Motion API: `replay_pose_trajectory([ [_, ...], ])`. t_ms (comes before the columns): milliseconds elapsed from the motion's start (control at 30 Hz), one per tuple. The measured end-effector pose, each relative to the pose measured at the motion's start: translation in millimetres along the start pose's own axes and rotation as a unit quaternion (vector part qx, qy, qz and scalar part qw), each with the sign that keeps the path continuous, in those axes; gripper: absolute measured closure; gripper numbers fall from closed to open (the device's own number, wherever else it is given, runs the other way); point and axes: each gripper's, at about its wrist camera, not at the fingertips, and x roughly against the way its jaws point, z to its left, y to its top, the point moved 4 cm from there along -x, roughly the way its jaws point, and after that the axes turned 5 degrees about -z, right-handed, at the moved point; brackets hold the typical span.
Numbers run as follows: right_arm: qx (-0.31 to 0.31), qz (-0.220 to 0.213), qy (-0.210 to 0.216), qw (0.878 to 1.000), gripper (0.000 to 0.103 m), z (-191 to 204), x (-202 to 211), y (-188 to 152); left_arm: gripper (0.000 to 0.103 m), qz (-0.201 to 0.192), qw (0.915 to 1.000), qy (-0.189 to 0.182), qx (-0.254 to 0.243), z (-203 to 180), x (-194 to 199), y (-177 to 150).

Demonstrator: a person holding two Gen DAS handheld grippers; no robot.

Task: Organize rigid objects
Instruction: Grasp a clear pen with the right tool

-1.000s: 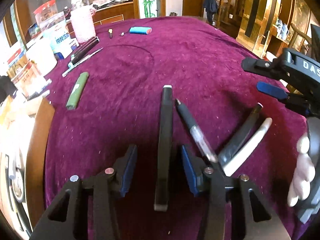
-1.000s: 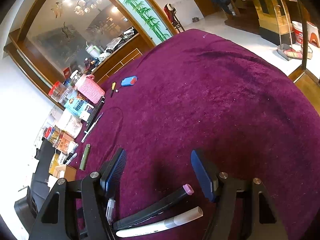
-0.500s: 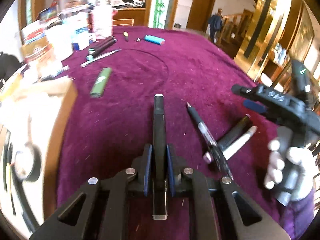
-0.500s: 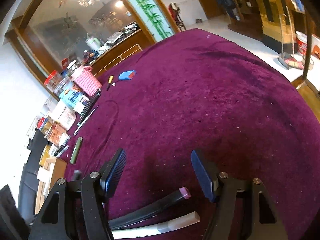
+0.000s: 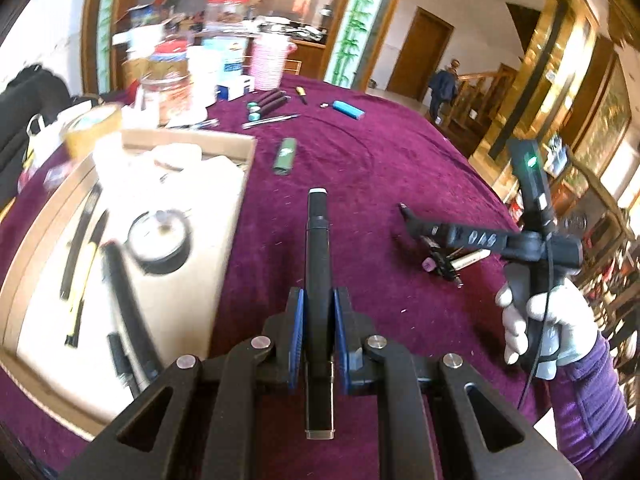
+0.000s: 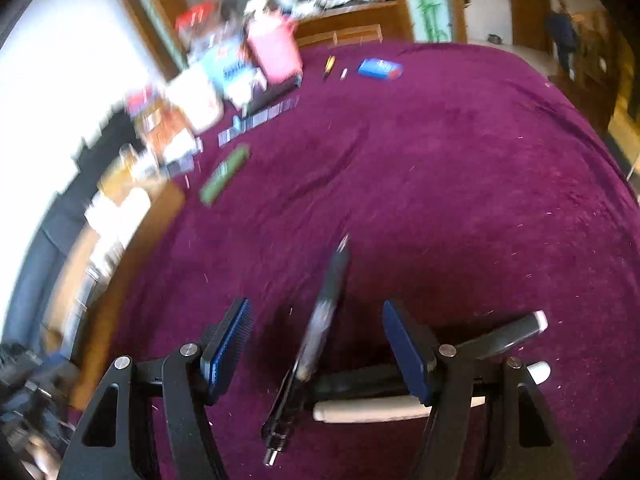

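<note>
My left gripper (image 5: 318,316) is shut on a long black pen (image 5: 318,248) and holds it above the purple cloth, beside a cardboard box (image 5: 224,240) on the left. My right gripper (image 6: 316,340) is open, its jaws either side of a clear-barrelled black pen (image 6: 324,312) lying on the cloth. A black marker (image 6: 504,338) and a white marker (image 6: 368,410) lie under it. In the left wrist view the right gripper (image 5: 404,210) hovers over those pens (image 5: 452,262).
The box holds several pens and a round black tin (image 5: 160,236). A green case (image 5: 285,156), a blue box (image 5: 348,109), more pens (image 5: 272,120) and jars and a pink basket (image 5: 272,60) sit at the far left. The table edge (image 5: 492,196) falls away on the right.
My left gripper closed on the black pen and lifted it, swinging left toward the box. My right gripper turned and moved over the clear-barrelled pen, still open.
</note>
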Motion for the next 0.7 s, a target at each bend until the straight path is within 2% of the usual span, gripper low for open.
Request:
replay_pose_trajectory([
  [33,0.019,0.016,-0.026,0.999,0.036,6,-8,-4,0.089,-0.004,0.9999,0.001,0.011,10,5,-2],
  [67,0.037,0.012,-0.046,0.998,0.047,11,-8,-4,0.089,-0.006,0.9998,0.001,0.019,17,9,-3],
  [133,0.054,0.017,-0.079,0.995,0.074,13,-9,-5,0.089,-0.015,0.9992,0.005,0.036,34,18,-5],
  [167,0.052,0.018,-0.081,0.995,0.09,13,-8,-4,0.089,-0.018,0.9989,0.008,0.044,42,22,-6],
  [300,0.01,0.011,-0.054,0.998,0.092,5,0,-6,0.089,-0.035,0.9964,0.022,0.074,76,41,-8],
  [467,-0.046,-0.015,0.016,0.999,0.092,13,17,-8,0.089,-0.058,0.9908,0.062,0.105,127,63,-6],
  [500,-0.062,-0.019,0.045,0.997,0.092,17,23,-8,0.089,-0.061,0.989,0.075,0.112,138,67,-6],
  [600,-0.075,-0.024,0.09,0.993,0.091,39,29,-3,0.089,-0.057,0.9854,0.106,0.12,163,68,-5],
  [700,-0.07,-0.017,0.118,0.99,0.091,64,33,-1,0.089,-0.047,0.9826,0.132,0.122,179,68,-5],
])
